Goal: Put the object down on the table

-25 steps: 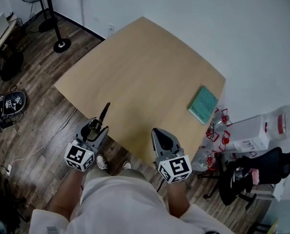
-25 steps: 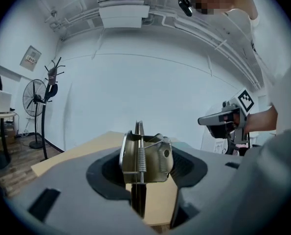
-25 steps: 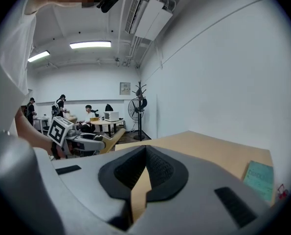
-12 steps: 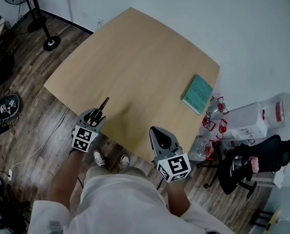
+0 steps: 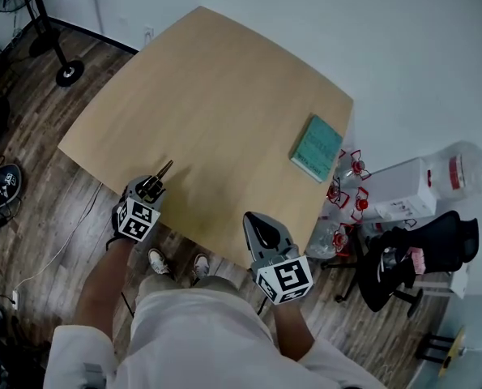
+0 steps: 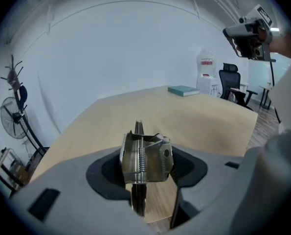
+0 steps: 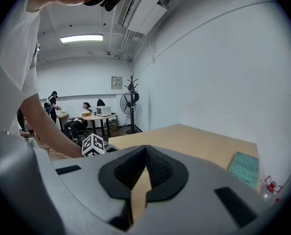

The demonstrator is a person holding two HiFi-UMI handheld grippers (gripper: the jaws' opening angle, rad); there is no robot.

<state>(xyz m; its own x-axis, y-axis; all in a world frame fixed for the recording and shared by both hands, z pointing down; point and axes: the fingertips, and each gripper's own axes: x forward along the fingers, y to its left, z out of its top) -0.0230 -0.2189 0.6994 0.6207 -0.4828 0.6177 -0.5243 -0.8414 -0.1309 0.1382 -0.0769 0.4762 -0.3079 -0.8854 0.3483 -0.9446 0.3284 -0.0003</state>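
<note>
Left gripper [image 5: 150, 188] is clamped on a metal spring tool [image 5: 162, 169]: jaws part-open around its body, thin dark end poking forward and tilted down over the near-left edge of the wooden worktop [image 5: 224, 96]. Can't tell if the tip touches the wood. Right gripper [image 5: 259, 227] is empty, jaw tips together, at the near edge. Teal book [image 5: 315, 147] lies by the right edge, well apart from both.
</note>
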